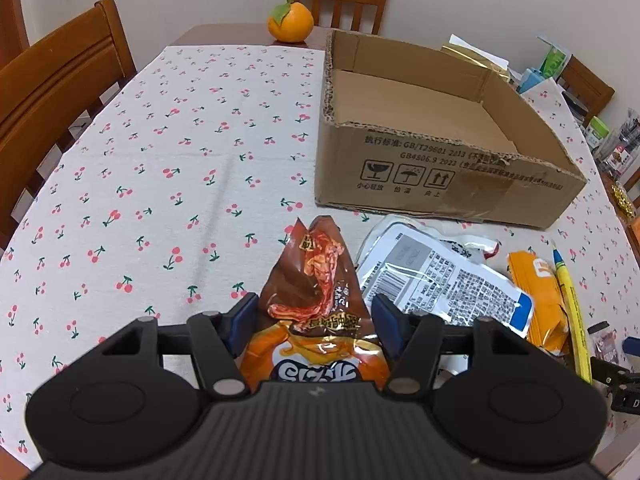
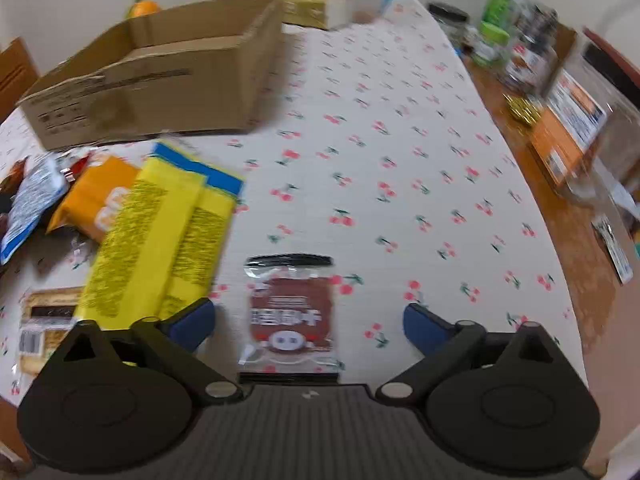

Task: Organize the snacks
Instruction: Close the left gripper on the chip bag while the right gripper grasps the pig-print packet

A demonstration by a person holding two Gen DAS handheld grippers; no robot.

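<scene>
My left gripper [image 1: 314, 318] is shut on a brown and orange snack bag [image 1: 320, 272]; both blue pads press its sides and its far end points at the cardboard box [image 1: 440, 176]. A white printed packet [image 1: 440, 280], an orange packet [image 1: 540, 292] and a long yellow packet [image 1: 572, 312] lie to the right. My right gripper [image 2: 308, 322] stands open over a small clear packet with a brown label [image 2: 291, 312], which lies flat between the fingers, touching neither. Yellow packets [image 2: 156, 232] lie just left of it.
The open box [image 2: 140, 96] holds nothing that shows. An orange fruit [image 1: 291, 22] sits at the table's far end, with wooden chairs [image 1: 52, 80] around. Jars [image 2: 500, 32] and an orange carton [image 2: 568, 128] crowd the right edge. A flat wrapped snack [image 2: 44, 328] lies lower left.
</scene>
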